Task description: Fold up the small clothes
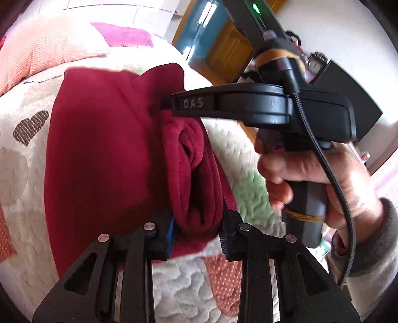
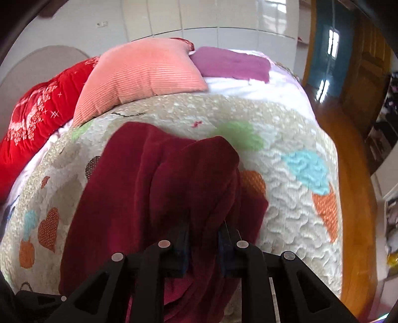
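- Left gripper (image 1: 196,238), seen in the left wrist view, is clamped on a bunched edge of the dark red garment (image 1: 104,154), with thick folds squeezed between its two fingers.
- Across from it, the right gripper (image 1: 166,103) bites the same garment higher up, at its far edge; a hand (image 1: 306,174) in a grey sleeve grips its handle.
- Most of the garment lies spread on the quilt (image 1: 22,159), while the pinched edge is raised above it.
- To fold well, I would carry both pinched points together at one height and keep the edge between them taut, so the flap lands flat and square on the rest.
- Beyond the quilt lie a pink pillow (image 1: 42,47) and a folded purple cloth (image 1: 124,34).

- Right wrist view: the right gripper (image 2: 202,238) is closed on a gathered ridge of the garment (image 2: 139,188), which drapes over and hides the fingertips.
- So much cloth in the grip may drag extra layers along; letting go only once the flap rests on the quilt (image 2: 293,208) seems wise.
- This quilt is pale and puffy with heart patches, so the soft surface may wrinkle underneath.
- Behind it sit the pink pillow (image 2: 139,77), a red pillow (image 2: 37,124) and the purple cloth (image 2: 231,64).
- White cupboard doors (image 2: 211,17) line the back wall, and a wooden floor (image 2: 353,198) runs along the right of the bed.
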### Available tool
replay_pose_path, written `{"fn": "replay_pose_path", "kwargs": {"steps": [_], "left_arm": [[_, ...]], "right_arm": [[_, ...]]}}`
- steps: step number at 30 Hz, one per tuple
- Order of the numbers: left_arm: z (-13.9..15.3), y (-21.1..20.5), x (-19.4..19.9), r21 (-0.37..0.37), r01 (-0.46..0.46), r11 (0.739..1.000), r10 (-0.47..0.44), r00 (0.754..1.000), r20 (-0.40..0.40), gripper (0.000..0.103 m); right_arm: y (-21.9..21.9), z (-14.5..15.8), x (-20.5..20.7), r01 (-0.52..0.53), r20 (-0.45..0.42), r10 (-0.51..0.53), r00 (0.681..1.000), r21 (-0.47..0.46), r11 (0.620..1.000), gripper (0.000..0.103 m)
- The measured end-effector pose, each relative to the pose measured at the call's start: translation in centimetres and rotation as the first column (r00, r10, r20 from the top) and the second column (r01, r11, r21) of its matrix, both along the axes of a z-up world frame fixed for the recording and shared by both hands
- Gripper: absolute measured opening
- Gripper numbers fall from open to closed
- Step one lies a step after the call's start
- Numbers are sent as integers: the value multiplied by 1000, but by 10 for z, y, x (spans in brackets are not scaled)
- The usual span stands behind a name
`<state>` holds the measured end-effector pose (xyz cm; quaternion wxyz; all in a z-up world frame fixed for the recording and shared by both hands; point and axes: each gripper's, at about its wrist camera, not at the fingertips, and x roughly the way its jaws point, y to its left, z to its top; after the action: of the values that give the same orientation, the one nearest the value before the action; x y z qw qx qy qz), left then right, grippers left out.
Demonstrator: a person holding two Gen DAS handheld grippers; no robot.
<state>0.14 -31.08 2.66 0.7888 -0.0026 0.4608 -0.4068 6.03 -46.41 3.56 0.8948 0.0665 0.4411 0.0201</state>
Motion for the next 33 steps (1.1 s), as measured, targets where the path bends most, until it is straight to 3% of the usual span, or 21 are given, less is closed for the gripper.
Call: {"fn": "replay_pose_path", "kwargs": {"steps": [2, 4, 5, 7, 10, 13, 14, 15, 20, 23, 25, 27, 30, 33], "left_arm": [[10, 7, -7, 12, 23, 1000, -24, 999, 36, 42], [24, 22, -26, 29, 22, 999, -24, 995, 93, 55], [32, 35, -33, 26, 10, 1000, -14, 990, 143, 63], [43, 54, -38, 21, -21, 1000, 16, 976, 218, 71], [42, 76, -24, 55, -121, 991, 100, 954, 283, 72], [27, 76, -9, 70, -198, 978, 178, 957, 227, 72], [18, 75, -5, 66, -206, 976, 190, 962, 194, 72], [10, 72, -4, 75, -209, 975, 194, 966, 170, 72], [-23, 64, -12, 146, -144, 979, 126, 984, 128, 72], [-30, 53, -16, 230, -139, 963, 105, 982, 156, 72], [-23, 54, -24, 236, -151, 960, 103, 973, 207, 72], [-3, 57, -31, 198, -152, 968, 99, 962, 256, 72], [19, 68, -37, 148, -166, 975, 115, 945, 305, 72], [34, 71, -27, 104, -178, 979, 139, 943, 302, 72]], "right_arm": [[-11, 9, -10, 62, 27, -63, 998, 24, 998, 36], [-15, 20, -22, 90, 42, -92, 995, 54, 995, 38], [-16, 27, -32, 66, 51, -72, 996, 106, 992, 38], [-8, 36, -48, 21, 70, -32, 997, 154, 988, 41], [12, 41, -71, -19, 80, 6, 997, 162, 987, 47], [32, 25, -74, -59, 27, 55, 998, 179, 982, 47], [37, 18, -72, -66, 13, 65, 998, 133, 989, 35], [42, 12, -73, -62, 4, 62, 998, 60, 996, 14], [25, -12, -89, -35, -8, 35, 999, 39, 999, 13], [13, -10, -92, -10, 8, 9, 1000, 137, 991, 13], [3, 4, -97, 7, 32, -14, 999, 190, 982, 16], [0, 20, -102, 26, 76, -39, 996, 160, 987, 26], [2, 39, -98, 40, 130, -53, 990, 103, 994, 26], [5, 47, -79, 65, 163, -82, 983, 102, 993, 26]]}}
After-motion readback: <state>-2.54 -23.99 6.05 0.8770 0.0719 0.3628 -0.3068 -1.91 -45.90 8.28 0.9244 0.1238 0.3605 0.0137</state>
